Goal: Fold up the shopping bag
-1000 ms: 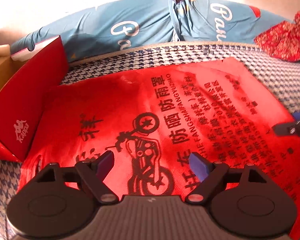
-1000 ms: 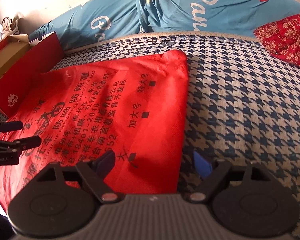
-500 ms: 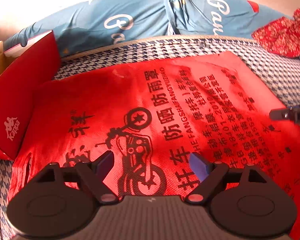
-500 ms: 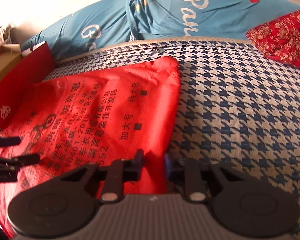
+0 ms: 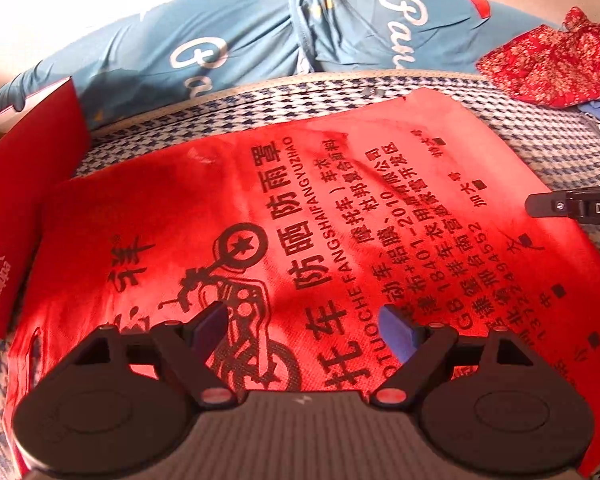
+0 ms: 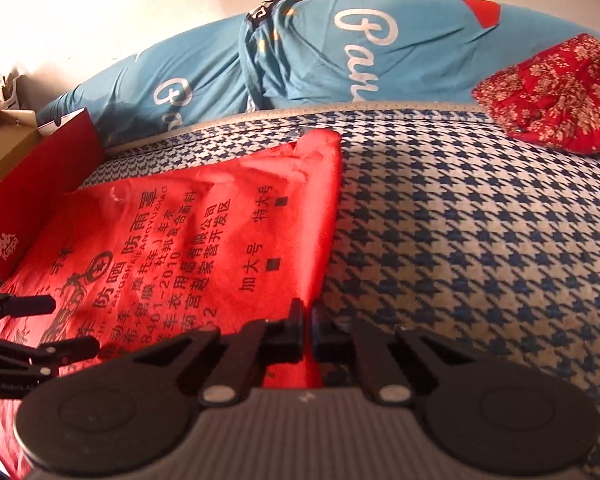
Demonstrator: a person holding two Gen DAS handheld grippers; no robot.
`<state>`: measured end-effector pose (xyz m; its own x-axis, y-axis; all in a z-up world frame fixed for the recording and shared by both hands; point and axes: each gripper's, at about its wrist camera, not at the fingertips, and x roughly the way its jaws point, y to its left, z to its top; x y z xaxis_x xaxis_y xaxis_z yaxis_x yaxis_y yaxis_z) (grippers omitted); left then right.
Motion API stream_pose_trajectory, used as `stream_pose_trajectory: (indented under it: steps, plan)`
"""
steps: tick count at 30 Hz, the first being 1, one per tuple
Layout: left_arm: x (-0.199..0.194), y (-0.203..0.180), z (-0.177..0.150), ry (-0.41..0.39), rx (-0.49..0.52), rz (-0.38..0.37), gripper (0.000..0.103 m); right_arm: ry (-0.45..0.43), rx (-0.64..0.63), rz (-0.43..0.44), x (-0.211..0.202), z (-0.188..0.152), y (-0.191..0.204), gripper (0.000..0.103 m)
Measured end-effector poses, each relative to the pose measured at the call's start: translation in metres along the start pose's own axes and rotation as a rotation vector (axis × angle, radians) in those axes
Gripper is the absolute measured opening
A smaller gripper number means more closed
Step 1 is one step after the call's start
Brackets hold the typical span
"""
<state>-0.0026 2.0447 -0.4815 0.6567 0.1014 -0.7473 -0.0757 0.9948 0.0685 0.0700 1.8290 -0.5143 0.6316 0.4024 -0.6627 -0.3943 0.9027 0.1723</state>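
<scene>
A red shopping bag (image 5: 300,216) with black print and a motorcycle drawing lies flat on a houndstooth bed cover (image 6: 480,240). My left gripper (image 5: 304,328) hovers open over the bag's near edge, above the motorcycle drawing, with nothing between its fingers. My right gripper (image 6: 308,332) is shut, its pads pinching the bag's (image 6: 220,240) right edge near the front corner. The left wrist view shows the right gripper (image 5: 572,206) at the bag's right side. The right wrist view shows the left gripper's open fingers (image 6: 40,304) at the far left, over the bag.
A red Kappa shoebox (image 5: 16,208) stands against the bag's left side. Blue pillows (image 5: 260,48) with white lettering line the back by the wall. A red floral cloth (image 6: 548,96) lies at the back right. Bare bed cover stretches right of the bag.
My right gripper has shut on the bag's right edge, which earlier lay between its open fingers. The left gripper has drifted a little over the bag and stays open.
</scene>
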Motion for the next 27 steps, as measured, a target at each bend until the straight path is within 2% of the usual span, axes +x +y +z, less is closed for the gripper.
stream_pose_trajectory:
  steps: [8, 16, 27]
  plan:
    - [0.005, -0.03, 0.017, -0.022, -0.008, -0.057, 0.083, -0.025, 0.06, -0.076, -0.012, 0.0, -0.027, 0.003]
    - [0.014, -0.057, 0.025, -0.008, 0.028, -0.073, 0.083, -0.048, 0.132, -0.138, -0.023, -0.002, -0.057, 0.003]
    - [0.022, -0.083, 0.036, -0.009, 0.011, -0.102, 0.083, -0.055, 0.218, -0.206, -0.036, -0.006, -0.084, 0.003]
